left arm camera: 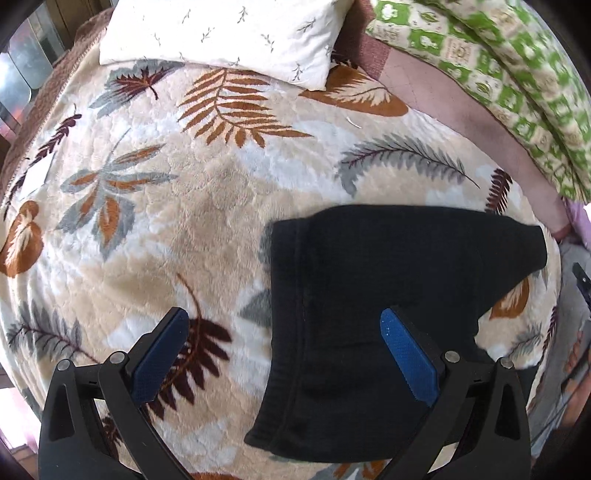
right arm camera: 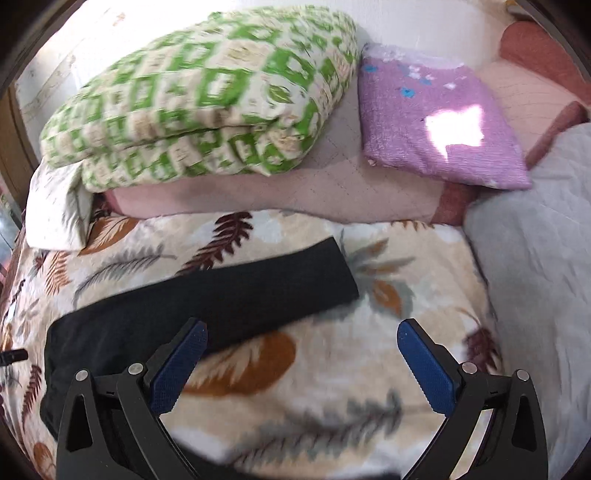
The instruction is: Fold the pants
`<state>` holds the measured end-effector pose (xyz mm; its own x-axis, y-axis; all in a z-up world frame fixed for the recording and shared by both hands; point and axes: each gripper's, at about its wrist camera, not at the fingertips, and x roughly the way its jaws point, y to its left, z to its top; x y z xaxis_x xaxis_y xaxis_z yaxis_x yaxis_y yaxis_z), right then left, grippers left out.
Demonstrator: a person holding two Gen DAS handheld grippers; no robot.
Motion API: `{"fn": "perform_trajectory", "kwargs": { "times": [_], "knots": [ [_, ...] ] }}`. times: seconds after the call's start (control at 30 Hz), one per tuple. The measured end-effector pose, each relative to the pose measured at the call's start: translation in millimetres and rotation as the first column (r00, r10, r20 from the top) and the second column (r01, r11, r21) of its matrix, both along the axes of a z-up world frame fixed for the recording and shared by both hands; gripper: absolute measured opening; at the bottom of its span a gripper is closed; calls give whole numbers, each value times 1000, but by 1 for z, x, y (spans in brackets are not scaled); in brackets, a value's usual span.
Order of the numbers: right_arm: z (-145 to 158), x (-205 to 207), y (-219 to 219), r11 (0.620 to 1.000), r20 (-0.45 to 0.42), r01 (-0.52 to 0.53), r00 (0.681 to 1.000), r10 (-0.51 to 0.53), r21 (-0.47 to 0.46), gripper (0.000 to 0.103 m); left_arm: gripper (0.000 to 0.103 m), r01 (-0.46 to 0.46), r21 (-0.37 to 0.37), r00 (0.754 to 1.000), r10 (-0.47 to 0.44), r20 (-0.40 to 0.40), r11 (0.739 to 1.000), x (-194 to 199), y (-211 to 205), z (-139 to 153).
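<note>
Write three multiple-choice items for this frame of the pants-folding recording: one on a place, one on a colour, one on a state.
1. Where do the pants lie?
A. On the leaf-print blanket
B. On the purple cushion
C. On the white pillow

2. What colour are the pants?
A. Green
B. Black
C. Grey

3. How do the two grippers stand?
A. Both shut on the pants
B. Left open, right shut
C. Both open, holding nothing

Answers:
1. A: both views show the dark cloth flat on the leaf-print blanket, apart from both the cushion and the pillow.
2. B: the cloth is plain black in both views.
3. C: the left gripper and the right gripper each show blue fingers spread wide with no cloth between them.
</note>
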<state>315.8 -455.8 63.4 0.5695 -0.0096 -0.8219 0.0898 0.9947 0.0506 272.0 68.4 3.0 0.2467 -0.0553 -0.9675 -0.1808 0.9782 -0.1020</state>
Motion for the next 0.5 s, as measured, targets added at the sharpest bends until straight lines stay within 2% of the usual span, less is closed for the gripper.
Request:
{"fn": "perform_trajectory", "kwargs": {
  "times": [0.13, 0.33, 0.4, 0.5],
  "knots": [
    [-34, 55, -22, 999, -77, -15, 997, 19, 46, 102, 103, -29, -21, 999, 28, -46, 999, 16, 10, -17],
    [-72, 97, -32, 999, -138, -25, 990, 28, 28, 94, 103, -77, -92, 993, 69, -92, 993, 32, 19, -35],
    [-81, 105, -34, 999, -153, -26, 988, 32, 40, 85, 103, -87, -111, 993, 78, -89, 990, 38, 18, -36],
    [-95, 112, -32, 996, -182, -45, 982, 58, 74, 63, 103, -113, -166, 990, 97, -98, 980, 45, 17, -40]
  ]
}}
